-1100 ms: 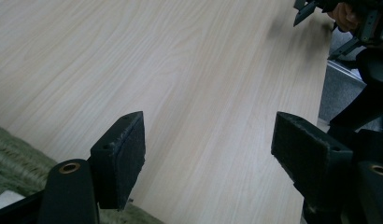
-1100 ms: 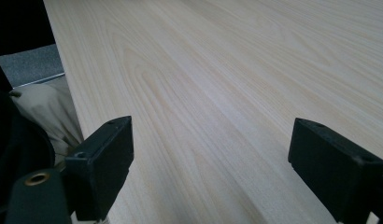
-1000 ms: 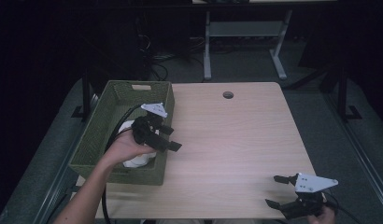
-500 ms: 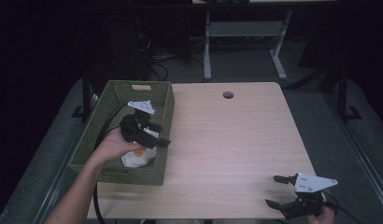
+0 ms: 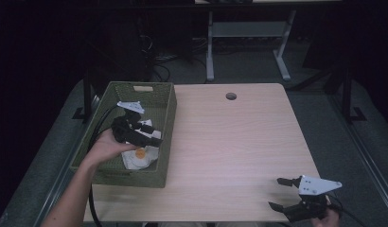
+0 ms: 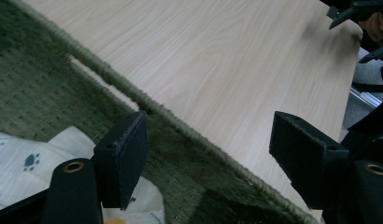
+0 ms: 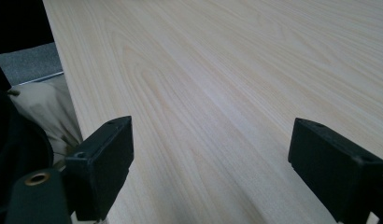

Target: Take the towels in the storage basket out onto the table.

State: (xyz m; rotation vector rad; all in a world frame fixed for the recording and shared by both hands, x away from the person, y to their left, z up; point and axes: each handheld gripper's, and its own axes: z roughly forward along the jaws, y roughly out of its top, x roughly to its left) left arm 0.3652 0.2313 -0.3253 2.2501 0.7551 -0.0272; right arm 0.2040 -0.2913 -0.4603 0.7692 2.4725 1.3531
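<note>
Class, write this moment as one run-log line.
left gripper: open, over white cloth in green basket | right gripper: open, empty, near table corner

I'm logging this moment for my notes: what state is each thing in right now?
Left gripper: jaws open, nothing between them, over the basket.
Right gripper: jaws open, empty, at the table's near right corner.
Green basket: upright on the table, open-topped.
White cloth: crumpled, lying inside the basket, not gripped.
</note>
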